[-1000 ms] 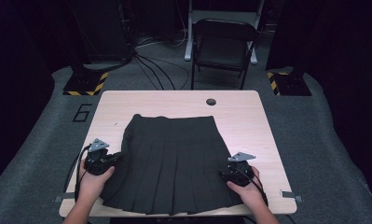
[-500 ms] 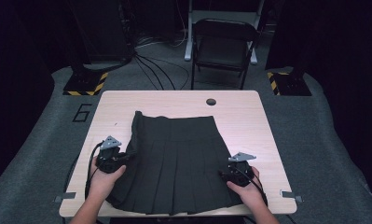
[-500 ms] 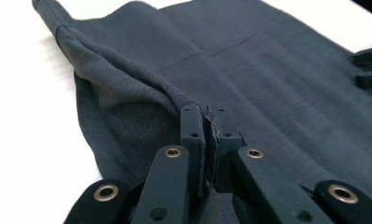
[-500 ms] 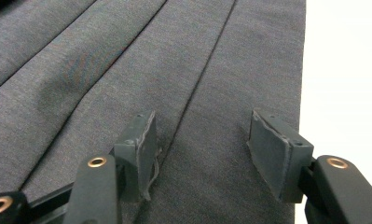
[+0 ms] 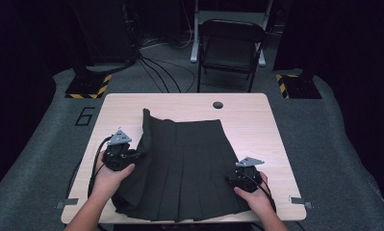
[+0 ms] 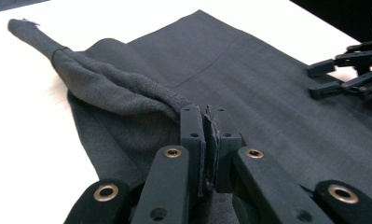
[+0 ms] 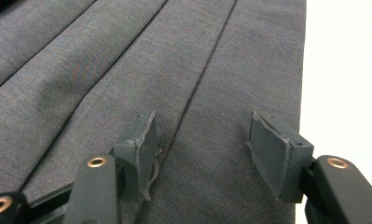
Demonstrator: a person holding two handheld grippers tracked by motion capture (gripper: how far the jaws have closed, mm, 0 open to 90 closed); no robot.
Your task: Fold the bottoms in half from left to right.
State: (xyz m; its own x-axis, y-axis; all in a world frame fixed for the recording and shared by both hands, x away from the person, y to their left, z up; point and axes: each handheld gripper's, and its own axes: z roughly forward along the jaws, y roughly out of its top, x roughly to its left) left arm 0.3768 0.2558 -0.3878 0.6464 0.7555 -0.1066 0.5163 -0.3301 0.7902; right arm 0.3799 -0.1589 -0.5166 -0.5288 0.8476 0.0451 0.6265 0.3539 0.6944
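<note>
A darkened recording studio or lab: grey carpet (image 5: 40, 159) marked "6" (image 5: 85, 116), hazard-striped stand bases (image 5: 87, 86), loose floor cables (image 5: 156, 67), folding chair (image 5: 232, 48), lone wooden desk (image 5: 257, 120).

A dark pleated skirt (image 5: 189, 168) lies spread on a light wooden table (image 5: 257, 125), its 9 o'clock edge lifted and folded inward by the left gripper (image 5: 132, 155). The right gripper (image 5: 232, 179) rests on the hem's 4 o'clock corner. A folding chair (image 5: 230, 48) stands at 12 o'clock beyond the table.
</note>
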